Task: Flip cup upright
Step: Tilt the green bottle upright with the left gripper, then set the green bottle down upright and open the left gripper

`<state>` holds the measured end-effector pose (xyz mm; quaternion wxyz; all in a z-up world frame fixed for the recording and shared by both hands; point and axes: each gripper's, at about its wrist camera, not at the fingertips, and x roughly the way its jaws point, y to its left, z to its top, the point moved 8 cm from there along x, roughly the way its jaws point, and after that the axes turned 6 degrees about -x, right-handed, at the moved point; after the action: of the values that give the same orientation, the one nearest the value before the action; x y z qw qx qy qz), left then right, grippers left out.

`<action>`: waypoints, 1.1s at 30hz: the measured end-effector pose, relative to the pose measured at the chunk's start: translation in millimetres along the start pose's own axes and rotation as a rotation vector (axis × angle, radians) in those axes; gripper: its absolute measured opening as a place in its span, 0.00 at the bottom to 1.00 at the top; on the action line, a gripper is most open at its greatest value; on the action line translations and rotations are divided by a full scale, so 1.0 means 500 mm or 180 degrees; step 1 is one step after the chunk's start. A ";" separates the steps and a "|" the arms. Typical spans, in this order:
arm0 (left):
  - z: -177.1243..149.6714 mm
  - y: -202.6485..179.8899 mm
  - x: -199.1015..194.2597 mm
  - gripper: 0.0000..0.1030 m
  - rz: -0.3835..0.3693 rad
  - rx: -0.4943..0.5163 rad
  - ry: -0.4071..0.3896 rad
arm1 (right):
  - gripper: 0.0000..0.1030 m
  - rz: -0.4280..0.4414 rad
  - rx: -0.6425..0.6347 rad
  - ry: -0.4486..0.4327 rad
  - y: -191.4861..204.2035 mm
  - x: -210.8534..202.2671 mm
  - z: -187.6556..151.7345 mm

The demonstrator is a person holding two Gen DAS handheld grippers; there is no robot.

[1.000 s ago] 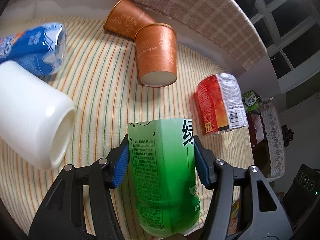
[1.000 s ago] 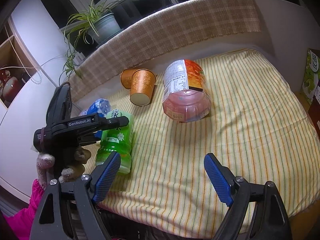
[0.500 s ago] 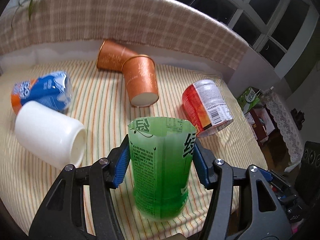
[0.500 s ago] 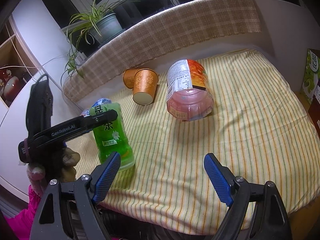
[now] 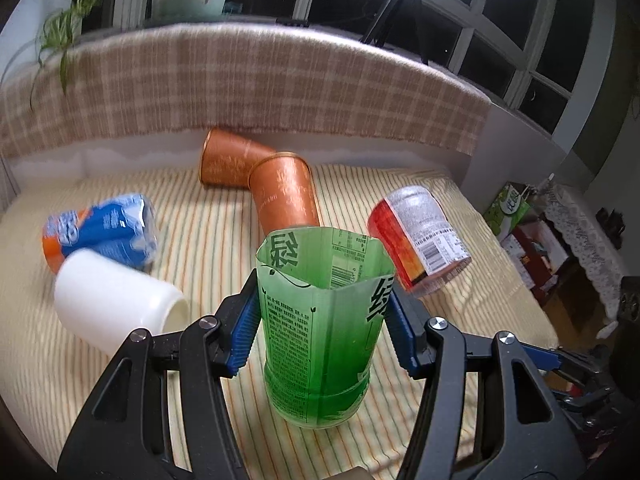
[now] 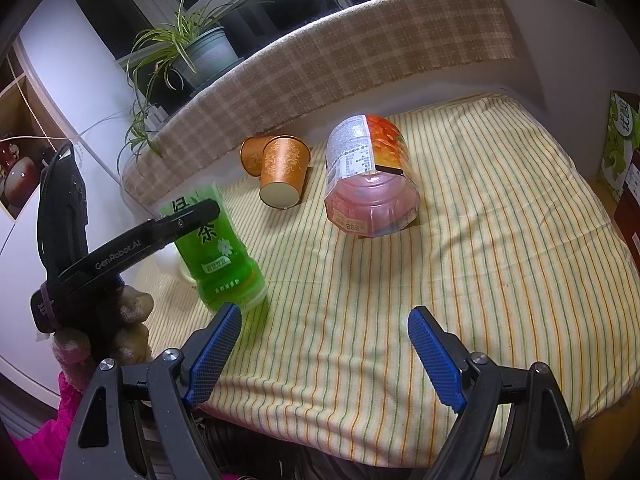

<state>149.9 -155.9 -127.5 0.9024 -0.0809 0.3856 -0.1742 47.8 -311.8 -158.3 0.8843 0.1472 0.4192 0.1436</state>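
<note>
left gripper [image 5: 322, 330] pinching green cup [image 5: 322, 320], upright, base on striped cloth [image 6: 460, 240] near its front-left edge. flip looks done; release left. right gripper [image 6: 324, 354] spread, empty.

Potted plant [image 6: 200, 56] on ledge; checked cloth [image 5: 240, 84] over backrest; tripod [image 5: 396, 4] by window; cartons [image 5: 516, 216] beside table.

Cut bottle cup [image 5: 320, 320] upright on the tabletop [image 6: 460, 260], between the fingers of the left claw [image 5: 322, 332]. Behind it two paper cups [image 5: 280, 196] on their sides, touching; left, a mug [image 5: 112, 308] before a crushed can [image 5: 100, 232]. Right, a labelled jar [image 5: 420, 240] lying down.
</note>
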 end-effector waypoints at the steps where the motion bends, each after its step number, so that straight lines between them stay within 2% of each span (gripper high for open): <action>1: 0.001 -0.001 0.002 0.57 0.0007 0.0026 -0.0029 | 0.85 -0.0002 -0.0003 -0.0001 0.000 0.000 0.001; 6: 0.001 0.003 0.010 0.57 0.0067 0.0112 -0.0167 | 0.85 -0.0010 0.0003 0.0005 -0.002 0.001 -0.002; 13: -0.014 0.007 0.007 0.57 0.0071 0.0153 -0.0162 | 0.85 -0.0025 0.0022 -0.0004 -0.005 0.001 -0.002; 31: -0.057 0.018 -0.027 0.57 -0.0048 0.0179 0.0047 | 0.85 -0.0059 -0.0060 -0.0042 0.022 -0.006 -0.001; 33: -0.062 0.020 -0.028 0.60 -0.0083 0.0165 0.0104 | 0.85 -0.0061 -0.0073 -0.0050 0.027 -0.007 -0.001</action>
<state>121.0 -141.9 -142.2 0.8954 -0.0596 0.3947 -0.1972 43.5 -300.9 -150.8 0.8905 0.1342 0.4119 0.1388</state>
